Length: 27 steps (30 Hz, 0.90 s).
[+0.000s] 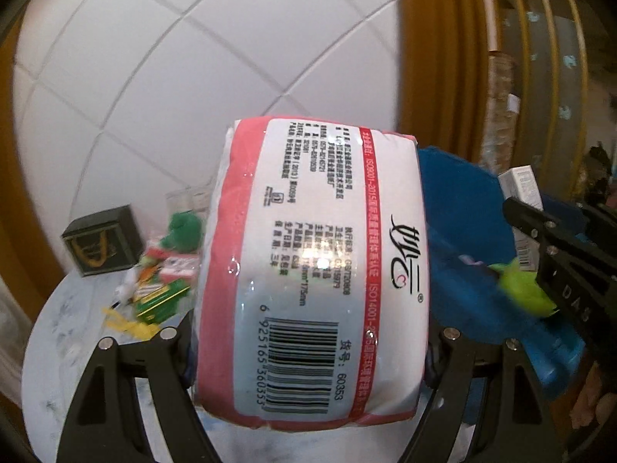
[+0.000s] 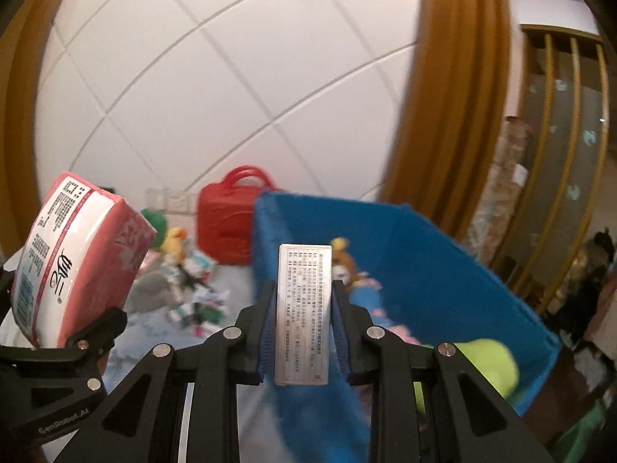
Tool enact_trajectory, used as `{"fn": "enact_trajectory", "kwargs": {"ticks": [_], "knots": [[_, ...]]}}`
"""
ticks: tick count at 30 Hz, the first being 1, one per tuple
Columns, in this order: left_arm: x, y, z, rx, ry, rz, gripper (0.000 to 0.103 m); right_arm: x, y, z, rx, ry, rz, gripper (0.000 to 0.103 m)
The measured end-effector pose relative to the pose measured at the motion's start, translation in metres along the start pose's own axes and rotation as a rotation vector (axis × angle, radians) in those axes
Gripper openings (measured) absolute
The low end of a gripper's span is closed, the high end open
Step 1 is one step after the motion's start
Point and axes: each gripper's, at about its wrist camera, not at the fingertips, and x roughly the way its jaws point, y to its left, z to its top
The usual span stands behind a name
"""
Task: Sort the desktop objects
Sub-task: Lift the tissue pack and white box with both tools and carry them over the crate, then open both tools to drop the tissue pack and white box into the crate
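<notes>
Left gripper (image 1: 308,362): your jaws clamp the tissue pack (image 1: 312,270).
Right gripper (image 2: 304,332): your jaws pinch the silver box (image 2: 304,312).

You have 2 things lifted off the table. The tissue pack (image 1: 308,270), pink and white in clear wrap with a barcode facing you, sits clamped by its sides, tilted. The small silver box (image 2: 304,314) with printed text stands upright, pinched at its long edges. Just beyond it the blue bin (image 2: 443,270) holds a teddy bear (image 2: 341,260) and a lime-green soft toy (image 2: 486,362).
</notes>
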Motion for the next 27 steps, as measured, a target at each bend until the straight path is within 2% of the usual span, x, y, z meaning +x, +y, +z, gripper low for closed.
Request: {"fn": "enact_trajectory", "kwargs": {"ticks": [6,10,13,19,24,27], "knots": [[0.007,-0.117,0.024,0.026,-0.036,-0.03,0.08,0.007,-0.102,-0.01,-0.009,-0.02,-0.008,0.026],[0.028,-0.183,0.029,0.022,0.028,-0.037,0.08,0.025,-0.176,-0.025,-0.023,0.019,-0.007,0.026],[0.044,-0.221,0.028,0.015,0.089,-0.019,0.08,0.051,-0.22,-0.039,-0.035,0.074,0.034,0.026],[0.07,-0.252,0.021,-0.001,0.173,0.045,0.08,0.082,-0.262,-0.062,-0.022,0.134,0.106,0.026],[0.077,-0.26,0.014,-0.014,0.195,0.095,0.081,0.095,-0.277,-0.07,-0.015,0.147,0.159,0.026],[0.077,-0.259,0.014,-0.049,0.205,0.09,0.083,0.097,-0.279,-0.07,-0.014,0.149,0.185,0.027]]}}
